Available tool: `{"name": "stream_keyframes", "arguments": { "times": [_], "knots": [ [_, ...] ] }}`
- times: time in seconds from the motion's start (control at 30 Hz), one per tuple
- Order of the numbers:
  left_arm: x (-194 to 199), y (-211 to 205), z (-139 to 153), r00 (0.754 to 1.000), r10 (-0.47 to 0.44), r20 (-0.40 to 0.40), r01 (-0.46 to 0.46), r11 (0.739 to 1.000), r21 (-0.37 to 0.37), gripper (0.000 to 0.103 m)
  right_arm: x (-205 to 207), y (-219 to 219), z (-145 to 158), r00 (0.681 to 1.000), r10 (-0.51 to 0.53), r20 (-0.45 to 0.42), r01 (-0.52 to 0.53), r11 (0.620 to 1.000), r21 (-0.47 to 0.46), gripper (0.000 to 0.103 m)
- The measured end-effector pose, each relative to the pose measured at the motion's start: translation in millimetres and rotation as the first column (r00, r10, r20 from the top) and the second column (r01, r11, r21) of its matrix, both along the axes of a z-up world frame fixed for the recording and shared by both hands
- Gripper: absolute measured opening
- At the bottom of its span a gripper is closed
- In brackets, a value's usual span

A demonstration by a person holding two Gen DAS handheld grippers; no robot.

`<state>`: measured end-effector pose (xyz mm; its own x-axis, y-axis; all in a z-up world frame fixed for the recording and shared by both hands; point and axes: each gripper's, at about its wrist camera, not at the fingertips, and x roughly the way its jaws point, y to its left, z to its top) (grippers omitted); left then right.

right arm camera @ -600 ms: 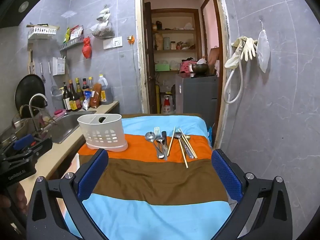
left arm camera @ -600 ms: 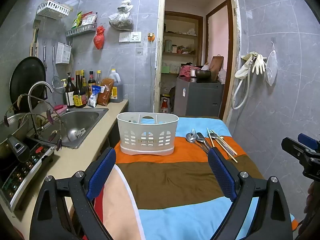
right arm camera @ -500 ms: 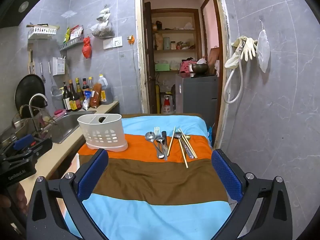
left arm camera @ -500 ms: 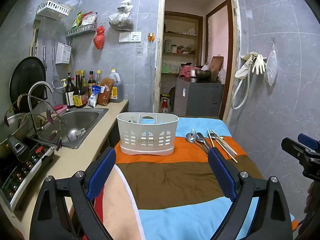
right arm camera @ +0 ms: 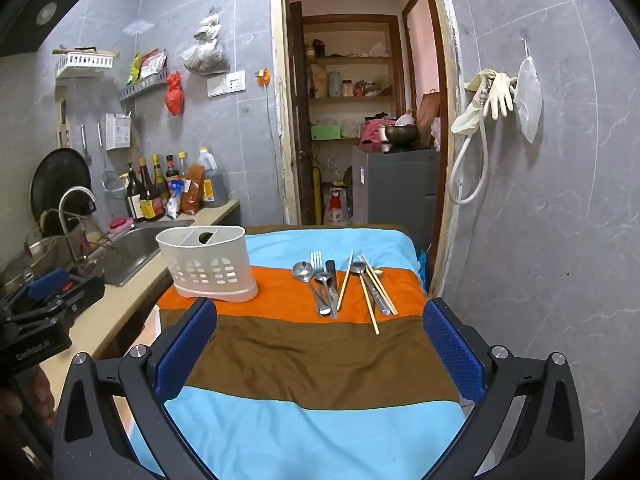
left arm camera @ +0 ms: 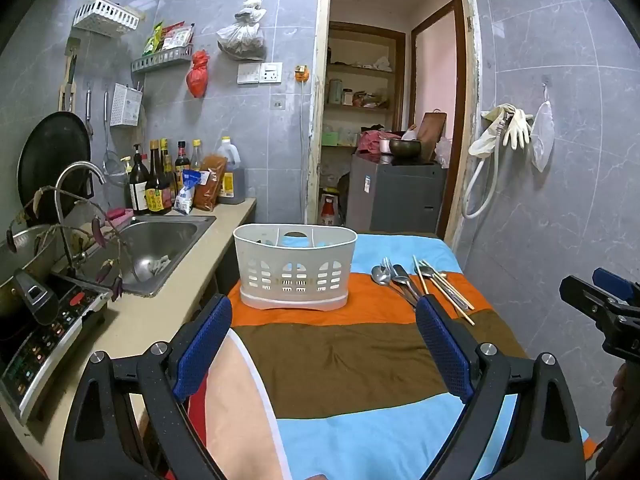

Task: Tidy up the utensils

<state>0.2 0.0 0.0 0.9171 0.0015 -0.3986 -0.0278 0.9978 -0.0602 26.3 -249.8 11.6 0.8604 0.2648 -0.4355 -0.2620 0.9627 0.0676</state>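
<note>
A white slotted utensil caddy (left arm camera: 294,268) (right arm camera: 208,262) stands on the orange stripe of a striped cloth (right arm camera: 312,360) covering the table. To its right lie spoons and a fork (right arm camera: 320,280) (left arm camera: 394,280) and several wooden chopsticks (right arm camera: 374,290) (left arm camera: 444,288), loose on the same stripe. My left gripper (left arm camera: 322,340) hovers open over the brown stripe, short of the caddy, nothing between its blue pads. My right gripper (right arm camera: 320,344) is open too, back from the cutlery and empty.
A counter with a steel sink (left arm camera: 160,240), bottles (left arm camera: 156,184) and an induction cooker (left arm camera: 44,328) runs along the left. A grey tiled wall (right arm camera: 560,240) closes the right side. Behind the table an open doorway shows a grey cabinet (right arm camera: 400,188).
</note>
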Motion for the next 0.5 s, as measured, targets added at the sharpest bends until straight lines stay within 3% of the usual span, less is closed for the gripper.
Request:
{"name": "stream_keyframes", "arguments": {
  "times": [0.5],
  "knots": [
    [-0.1, -2.7, -2.3, 1.000, -0.010, 0.001, 0.010, 1.000, 0.000, 0.090, 1.4, 0.5, -0.6, 1.000, -0.001, -0.005, 0.001, 1.000, -0.002, 0.103]
  ]
}}
